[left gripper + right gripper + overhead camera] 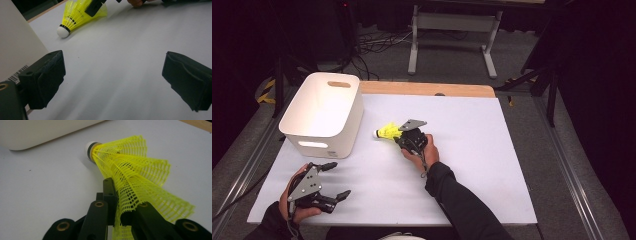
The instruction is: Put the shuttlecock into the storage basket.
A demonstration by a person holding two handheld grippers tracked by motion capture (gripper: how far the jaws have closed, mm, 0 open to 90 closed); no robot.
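High view: your right tongs [401,137] are clamped on the skirt of the yellow shuttlecock [388,131], which lies mid-bench just beside the white bin [323,114], its cork pointing at the bin wall.
Grip: in the right gripper view the jaws pinch only the mesh edge of the skirt, and the mesh is bunched and folded between them.
Risk, crush: squeeze any harder and you may crease the plastic skirt for good.
Risk, slip: with so thin a bite on springy mesh, a quick lift or swing could let the shuttlecock [130,172] twist or pull free and drop on the bench [472,150].
Risk, bin rim: the bin stands tall next to the cork [63,31]; carry it low and you likely knock the cork against the wall instead of clearing the rim.
Left tongs: your left tongs [337,181] rest apart and hold nothing, near the bench's front left corner, well away from the shuttlecock, so they cannot catch a drop.
Hidden, pads: the right gripper's pads sit behind the mesh, so you cannot tell how much skirt is truly caught.
Hidden, contact: whether the cork touches the bench or hangs just above it is hard to judge.
Cut off: the bin's floor is washed out in the high view, and the left gripper view catches just one corner of its wall with a barcode label [16,74].
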